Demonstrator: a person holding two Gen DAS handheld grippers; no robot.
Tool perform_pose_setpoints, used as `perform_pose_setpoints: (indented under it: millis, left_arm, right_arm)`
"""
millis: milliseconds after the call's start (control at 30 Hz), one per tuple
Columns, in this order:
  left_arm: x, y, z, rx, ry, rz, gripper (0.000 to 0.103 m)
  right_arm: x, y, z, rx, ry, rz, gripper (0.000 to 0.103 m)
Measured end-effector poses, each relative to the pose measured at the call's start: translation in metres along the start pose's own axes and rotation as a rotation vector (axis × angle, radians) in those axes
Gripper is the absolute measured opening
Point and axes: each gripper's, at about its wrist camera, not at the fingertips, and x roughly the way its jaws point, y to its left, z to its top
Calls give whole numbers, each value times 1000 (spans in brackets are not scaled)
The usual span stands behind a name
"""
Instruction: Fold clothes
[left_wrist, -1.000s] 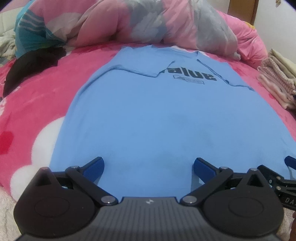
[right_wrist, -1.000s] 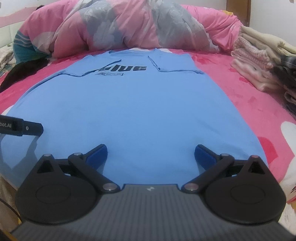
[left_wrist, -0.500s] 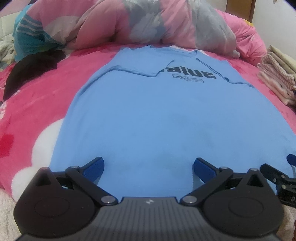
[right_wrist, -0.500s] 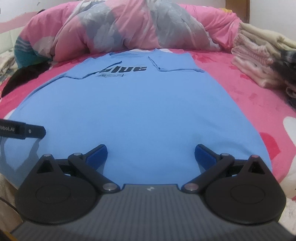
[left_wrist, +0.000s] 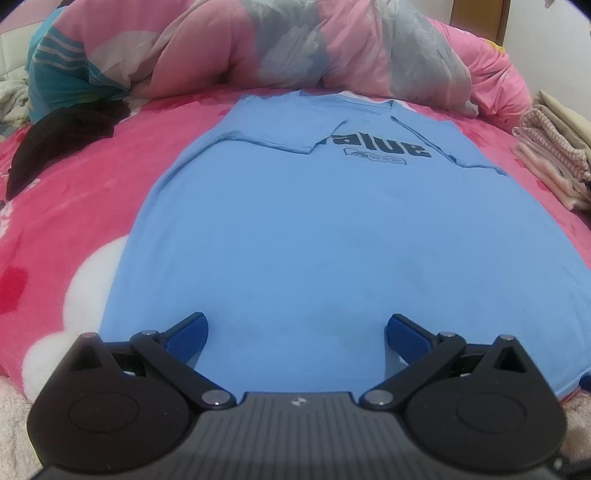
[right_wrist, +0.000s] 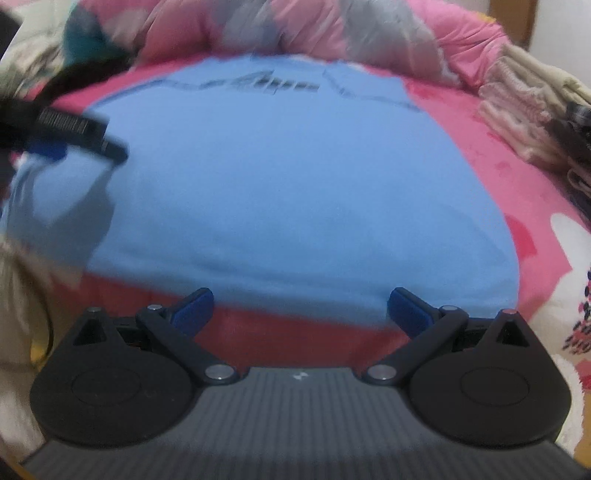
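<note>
A light blue T-shirt (left_wrist: 325, 229) lies spread flat on a bed covered by a pink blanket (left_wrist: 77, 206), its dark chest lettering at the far end and both sleeves folded inward over the chest. The left claw (left_wrist: 295, 332) is wide open and holds nothing; its blue fingertips (left_wrist: 188, 334) sit over the near hem area of the shirt, with the fabric stretching away ahead of it. The right claw (right_wrist: 301, 308) is likewise spread wide and empty, and the shirt's near hem lies just beyond its tips, with a strip of pink blanket between them; this view is blurred. In it the left claw appears at the left edge over the shirt's side. A rumpled pink and grey duvet (left_wrist: 295, 48) lies beyond the collar, a stack of folded clothes (left_wrist: 550, 155) to the right, and a black garment (left_wrist: 59, 140) to the left.
</note>
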Motion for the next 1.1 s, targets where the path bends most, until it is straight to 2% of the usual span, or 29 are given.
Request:
perform_pose_setpoints:
  millis: [133, 267, 467, 633, 833, 900, 1100]
  left_arm:
    - [1, 0, 0, -1, -2, -2, 103]
    - [-3, 2, 3, -14, -1, -6, 103]
    - [-17, 4, 14, -43, -41, -44, 103]
    - [-11, -4, 27, -23, -42, -48, 103]
    - [13, -14, 27, -14, 36, -19, 103]
    - [16, -17, 24, 2, 37, -3, 103]
    - [18, -22, 24, 24, 48, 23, 103]
  right_arm:
    - [-10, -3, -8, 20, 18, 28, 102]
    - [-29, -8, -4, 34, -54, 12, 102]
    - [-44, -15, 6, 50, -172, 0, 102]
    - [-34, -14, 16, 30, -205, 3, 102]
    - [-21, -18, 44, 56, -285, -14, 102]
    - [-15, -22, 56, 70, -304, -3, 102]
    - [20, -19, 87, 50, -256, -13, 102]
